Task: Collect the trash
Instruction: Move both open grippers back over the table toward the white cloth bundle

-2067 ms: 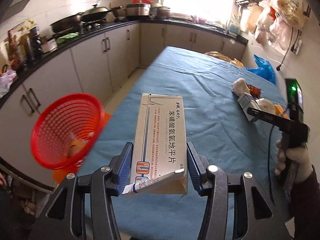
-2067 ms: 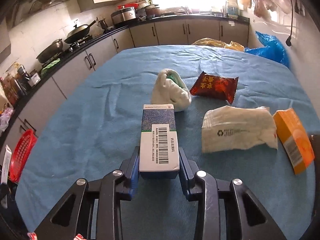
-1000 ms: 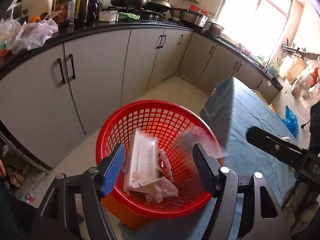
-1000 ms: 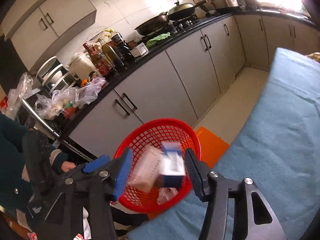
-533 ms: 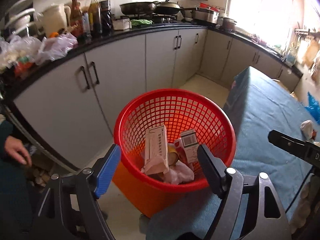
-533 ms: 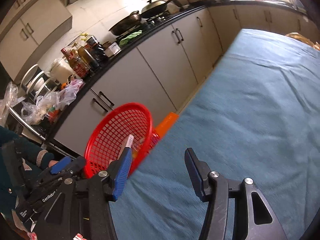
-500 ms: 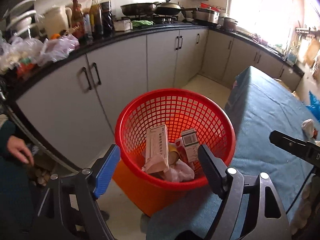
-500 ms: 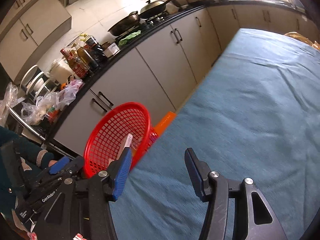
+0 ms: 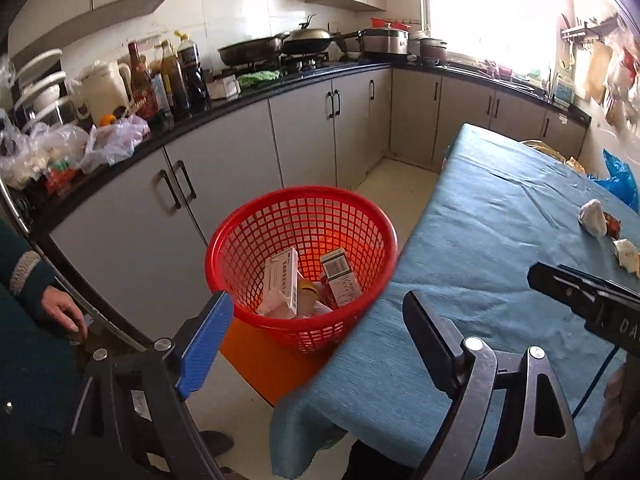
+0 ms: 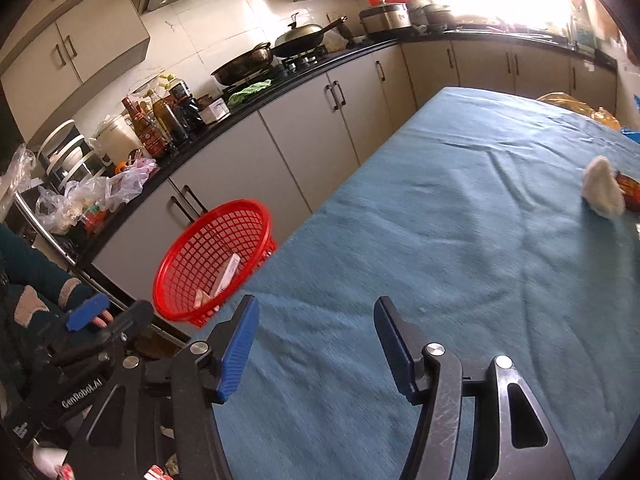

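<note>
Boxes lie in the red basket [image 9: 302, 256], both the left hand-held gripper [image 9: 316, 332] and right hand-held gripper [image 10: 316, 344] empty with jaws opening; next likely comes reaching the white wad [image 10: 602, 192] on the counter [image 10: 440, 240]

One red plastic mesh basket [image 9: 304, 216], holding two cardboard boxes: white one [image 9: 282, 278], barcoded one [image 9: 340, 282]. One white crumpled wad [image 10: 602, 190] on one blue-clothed bench [image 10: 440, 240]. Two dark pans [image 9: 250, 50] on the stove.

Red lattice basket [image 9: 301, 216] — teal tablecloth [image 9: 500, 240] — grey cabinets [image 9: 304, 136].
</note>
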The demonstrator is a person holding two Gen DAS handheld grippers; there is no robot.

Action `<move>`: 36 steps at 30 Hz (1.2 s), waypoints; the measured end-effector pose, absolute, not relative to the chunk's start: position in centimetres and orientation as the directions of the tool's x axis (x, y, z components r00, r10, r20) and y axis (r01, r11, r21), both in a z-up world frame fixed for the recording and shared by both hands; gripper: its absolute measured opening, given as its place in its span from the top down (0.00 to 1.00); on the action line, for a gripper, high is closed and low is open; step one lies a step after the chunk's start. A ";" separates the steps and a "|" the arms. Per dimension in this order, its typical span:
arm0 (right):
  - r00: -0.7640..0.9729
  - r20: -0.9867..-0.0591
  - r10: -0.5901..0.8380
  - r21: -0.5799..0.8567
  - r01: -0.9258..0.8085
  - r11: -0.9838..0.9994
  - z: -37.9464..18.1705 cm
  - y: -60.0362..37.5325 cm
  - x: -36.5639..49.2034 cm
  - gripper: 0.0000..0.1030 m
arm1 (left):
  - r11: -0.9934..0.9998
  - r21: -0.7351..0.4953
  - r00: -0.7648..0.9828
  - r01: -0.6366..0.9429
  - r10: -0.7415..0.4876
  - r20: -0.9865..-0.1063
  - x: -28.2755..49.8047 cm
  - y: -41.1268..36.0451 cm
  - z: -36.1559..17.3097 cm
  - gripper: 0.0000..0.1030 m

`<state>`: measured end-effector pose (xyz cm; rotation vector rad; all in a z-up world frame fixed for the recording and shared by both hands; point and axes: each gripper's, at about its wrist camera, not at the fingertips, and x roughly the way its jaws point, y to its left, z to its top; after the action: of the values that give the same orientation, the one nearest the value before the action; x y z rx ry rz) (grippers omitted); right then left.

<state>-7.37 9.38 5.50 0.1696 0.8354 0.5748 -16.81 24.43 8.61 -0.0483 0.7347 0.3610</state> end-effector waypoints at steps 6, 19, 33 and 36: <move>0.549 -0.647 0.529 0.365 -0.386 0.847 5.2 6.9 -8.9 0.37 | 0.938 0.090 0.699 -0.334 0.311 -0.644 -18.1 22.6 9.1 0.17; 0.572 -0.655 0.494 0.412 -0.278 0.868 3.6 2.2 -8.8 0.35 | 0.960 0.122 0.692 -0.253 0.267 -0.671 -17.7 19.8 8.1 0.17; 0.612 -0.677 0.410 0.366 -0.204 0.908 3.1 -2.3 -7.5 0.35 | 0.980 0.051 0.651 -0.194 0.167 -0.740 -15.0 18.2 6.1 0.17; 0.619 -0.680 0.392 0.366 -0.176 0.914 3.0 -3.5 -7.3 0.35 | 0.985 0.013 0.642 -0.174 0.123 -0.756 -13.9 17.7 5.6 0.17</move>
<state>-7.25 -3.52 2.96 0.2759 0.8434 0.3315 -13.93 17.74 5.62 -0.0629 0.8568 0.1695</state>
